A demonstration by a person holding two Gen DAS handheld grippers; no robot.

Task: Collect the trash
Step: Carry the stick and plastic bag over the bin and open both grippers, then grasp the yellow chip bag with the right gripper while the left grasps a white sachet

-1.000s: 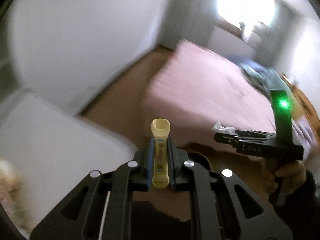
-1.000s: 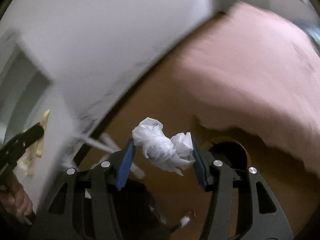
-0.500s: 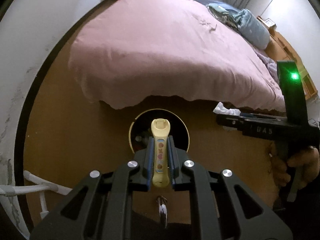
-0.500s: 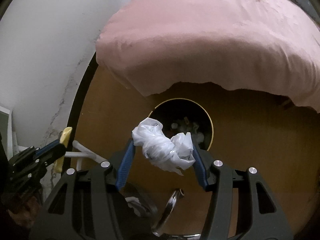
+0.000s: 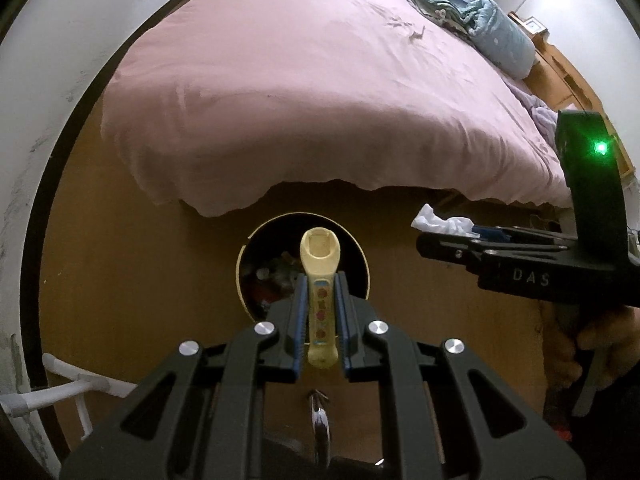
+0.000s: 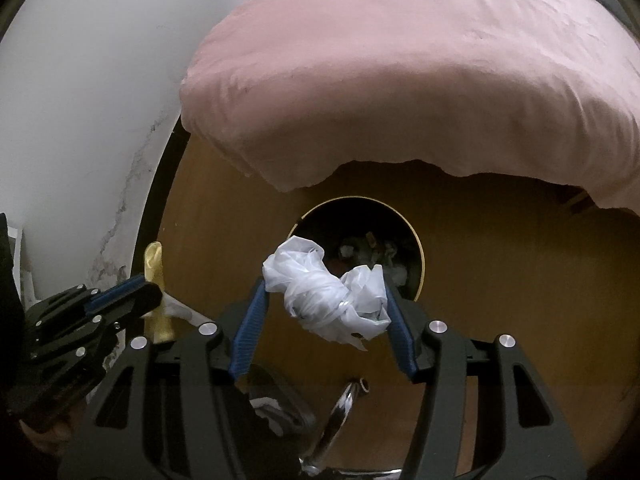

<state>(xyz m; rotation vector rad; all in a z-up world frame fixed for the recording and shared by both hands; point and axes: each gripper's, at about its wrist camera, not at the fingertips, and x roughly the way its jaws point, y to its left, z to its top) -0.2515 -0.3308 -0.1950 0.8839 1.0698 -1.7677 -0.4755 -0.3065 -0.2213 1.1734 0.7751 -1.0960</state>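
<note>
- Wooden floor (image 5: 120,264) fills the lower part of both views, with a round bin (image 5: 245,280) standing on it just in front of the overhanging edge of a bed with a pink cover (image 5: 304,92); everything below is placed by that bin.
- Left of the bin, a white wall (image 6: 88,92) with a dark skirting runs along the floor, and a white pipe frame (image 5: 68,392) stands near it.
- Above the bin's mouth, the left gripper (image 5: 320,320) is closed narrowly on an upright yellow plastic handle (image 5: 320,276); its head looks to be over the opening.
- Inside the bin lies mixed litter, too dark to name.
- Right of that, the right gripper (image 6: 326,312) stands fairly wide, clamping a crumpled white plastic bag (image 6: 328,288) at the bin's near rim.
- Risks, as I judge them: the light bag may cling to a pad or drift past the rim on release; the handle, if let go off-centre, could strike the gold rim (image 6: 421,260) and bounce onto the floor.
</note>
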